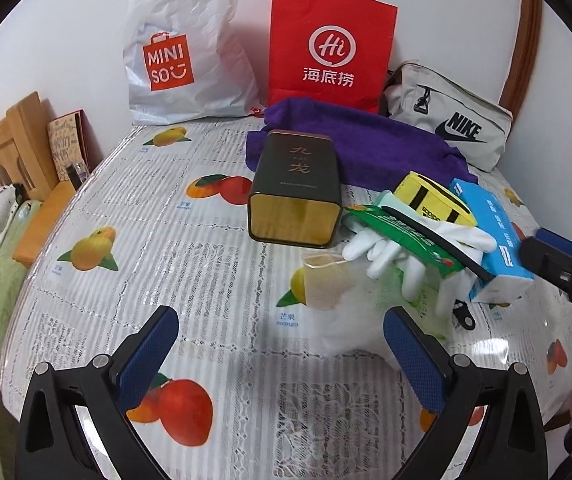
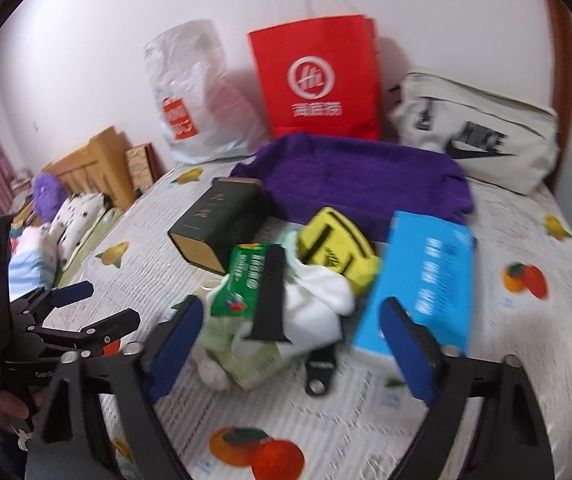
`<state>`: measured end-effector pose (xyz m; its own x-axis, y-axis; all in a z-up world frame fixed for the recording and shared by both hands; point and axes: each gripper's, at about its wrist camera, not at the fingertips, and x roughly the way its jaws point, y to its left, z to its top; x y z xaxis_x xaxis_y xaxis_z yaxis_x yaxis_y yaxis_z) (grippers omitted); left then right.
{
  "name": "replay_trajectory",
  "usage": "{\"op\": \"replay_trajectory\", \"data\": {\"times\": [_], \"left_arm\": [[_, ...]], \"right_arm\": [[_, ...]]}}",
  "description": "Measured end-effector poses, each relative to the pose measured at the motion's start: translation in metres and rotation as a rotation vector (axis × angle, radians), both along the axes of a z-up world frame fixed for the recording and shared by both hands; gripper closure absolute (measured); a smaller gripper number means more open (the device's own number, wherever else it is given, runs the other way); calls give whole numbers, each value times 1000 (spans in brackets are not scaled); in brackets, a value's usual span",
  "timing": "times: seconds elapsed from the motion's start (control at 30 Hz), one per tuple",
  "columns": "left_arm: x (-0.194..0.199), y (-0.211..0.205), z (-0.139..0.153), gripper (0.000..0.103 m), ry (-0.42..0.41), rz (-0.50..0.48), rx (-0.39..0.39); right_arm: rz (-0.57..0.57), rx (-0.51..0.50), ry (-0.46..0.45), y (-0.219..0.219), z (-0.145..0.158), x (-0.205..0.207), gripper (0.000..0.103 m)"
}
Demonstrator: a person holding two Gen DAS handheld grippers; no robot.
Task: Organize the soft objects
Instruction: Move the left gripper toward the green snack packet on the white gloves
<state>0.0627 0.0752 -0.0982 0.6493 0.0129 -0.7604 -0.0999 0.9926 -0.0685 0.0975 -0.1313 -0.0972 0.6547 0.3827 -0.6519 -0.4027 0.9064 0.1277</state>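
Observation:
A pile lies on the fruit-print table: white gloves (image 1: 386, 252) (image 2: 318, 296), a yellow fabric piece (image 1: 434, 200) (image 2: 334, 252), a green packet (image 1: 398, 232) (image 2: 245, 276) and a black strap (image 2: 269, 292). A purple towel (image 1: 366, 140) (image 2: 358, 176) is spread behind it. My left gripper (image 1: 279, 320) is open over the cloth, just short of a clear plastic cup (image 1: 322, 280). My right gripper (image 2: 292, 308) is open, its fingers either side of the pile's near edge, pads off it. Each gripper shows in the other's view, the right gripper (image 1: 558, 256) and the left gripper (image 2: 85, 308).
A dark tin (image 1: 298, 188) (image 2: 217, 220) lies on its side left of the pile, a blue tissue box (image 1: 498, 236) (image 2: 426, 276) to the right. Against the wall stand a white plastic bag (image 1: 181, 52), a red paper bag (image 1: 330, 48) and a grey pouch (image 1: 450, 120). A bed (image 1: 1, 200) is at left.

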Motion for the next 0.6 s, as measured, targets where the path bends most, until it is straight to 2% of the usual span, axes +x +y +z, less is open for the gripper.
{"op": "replay_trajectory", "data": {"times": [0.07, 0.23, 0.47, 0.57, 0.6], "left_arm": [[4, 4, -3, 0, 5, 10, 1], [15, 14, -14, 0, 29, 18, -31], [27, 23, -25, 0, 54, 18, -59], [32, 25, -29, 0, 63, 15, -74], [33, 25, -30, 0, 66, 14, -75]], "right_arm": [[34, -18, 14, 10, -6, 8, 31], [93, -54, 79, 28, -25, 27, 62], [106, -57, 127, 34, -40, 45, 66], [119, -65, 130, 38, -44, 50, 71], [113, -67, 129, 38, -45, 51, 78]]}}
